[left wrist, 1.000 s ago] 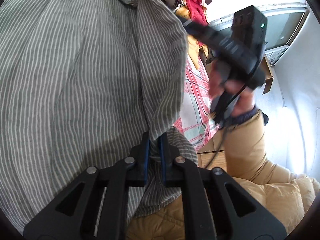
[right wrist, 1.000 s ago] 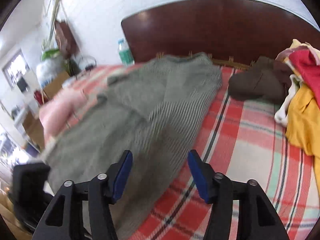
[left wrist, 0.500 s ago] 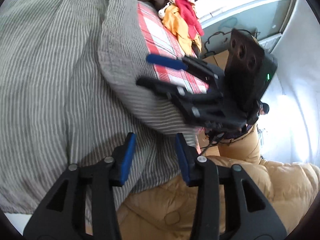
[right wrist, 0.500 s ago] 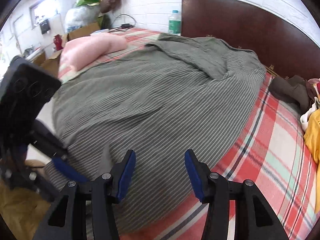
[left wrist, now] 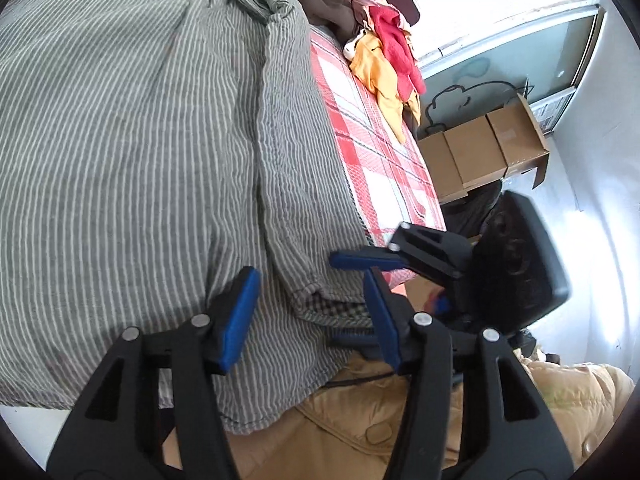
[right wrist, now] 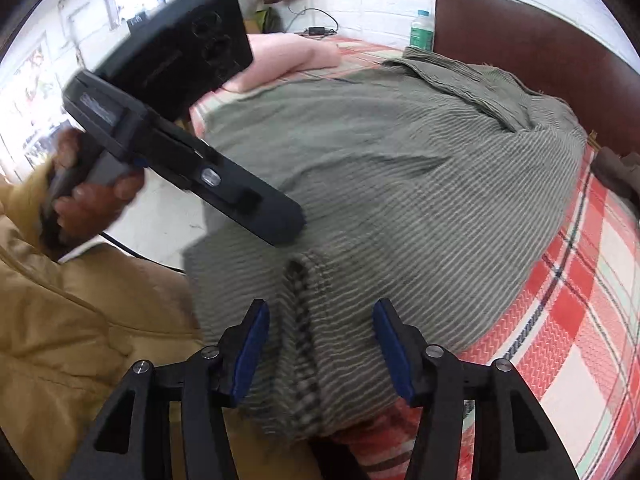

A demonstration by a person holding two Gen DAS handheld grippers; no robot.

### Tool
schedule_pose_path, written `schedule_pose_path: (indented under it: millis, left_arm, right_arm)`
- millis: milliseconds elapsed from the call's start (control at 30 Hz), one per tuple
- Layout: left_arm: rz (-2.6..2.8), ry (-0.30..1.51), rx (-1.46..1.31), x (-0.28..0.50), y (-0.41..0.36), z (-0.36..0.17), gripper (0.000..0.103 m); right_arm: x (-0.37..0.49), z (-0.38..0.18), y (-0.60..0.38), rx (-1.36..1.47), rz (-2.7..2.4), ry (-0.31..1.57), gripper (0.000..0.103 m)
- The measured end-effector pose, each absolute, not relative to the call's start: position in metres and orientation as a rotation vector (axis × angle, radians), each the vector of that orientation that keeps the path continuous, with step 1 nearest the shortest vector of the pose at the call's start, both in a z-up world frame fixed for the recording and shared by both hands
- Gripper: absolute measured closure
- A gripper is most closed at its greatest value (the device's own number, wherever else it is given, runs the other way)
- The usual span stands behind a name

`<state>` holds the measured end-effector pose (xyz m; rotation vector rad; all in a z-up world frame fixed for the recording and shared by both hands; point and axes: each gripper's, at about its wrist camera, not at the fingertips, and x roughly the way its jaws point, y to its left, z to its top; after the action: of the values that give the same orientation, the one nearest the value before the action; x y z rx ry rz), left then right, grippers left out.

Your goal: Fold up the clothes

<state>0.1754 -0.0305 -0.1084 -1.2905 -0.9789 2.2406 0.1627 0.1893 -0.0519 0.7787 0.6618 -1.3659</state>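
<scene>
**Both grippers held open over the striped garment**

Both grippers are seen with their blue-padded fingers spread and nothing held between them. In the left wrist view, the left gripper (left wrist: 312, 316) is poised above the near hem of the grey striped garment (left wrist: 132, 152), where a small flap of checked lining is turned up between the pads. The right gripper (left wrist: 360, 276) is seen just beside it on the right, its fingers also parted, low over the same edge.

In the right wrist view, the right gripper (right wrist: 320, 344) is placed over the garment's (right wrist: 400, 184) near edge, with the turned-up fold lying between its fingers. The left gripper's body is seen at upper left, held in the left hand (right wrist: 84, 196); its fingertips are not shown there.

The garment is spread broadly over the red plaid bedsheet (left wrist: 372, 132), its hem hanging slightly over the bed's near side. A pile of red and yellow clothes (left wrist: 388, 52) lies further along the bed, near the dark headboard (right wrist: 540, 52). A pink pillow (right wrist: 288, 60) lies beyond the garment.
</scene>
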Motion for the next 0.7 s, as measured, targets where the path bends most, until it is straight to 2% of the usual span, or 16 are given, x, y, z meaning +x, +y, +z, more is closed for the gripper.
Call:
schedule_pose_path:
  millis: [367, 567, 700]
  left_arm:
    - [2.339, -0.866, -1.255, 0.172, -0.049, -0.089, 0.047]
    - [2.384, -0.820, -1.250, 0.135, -0.061, -0.079, 0.047]
    - [2.407, -0.834, -1.252, 0.125, -0.072, -0.080, 0.047]
  right_arm:
    - [0.068, 0.004, 0.178, 0.796, -1.501, 0.386, 0.045]
    - [-0.011, 0.030, 0.111, 0.803, -1.716, 0.422, 0.044]
    - [-0.057, 0.018, 0.049, 0.885, -1.747, 0.418, 0.044]
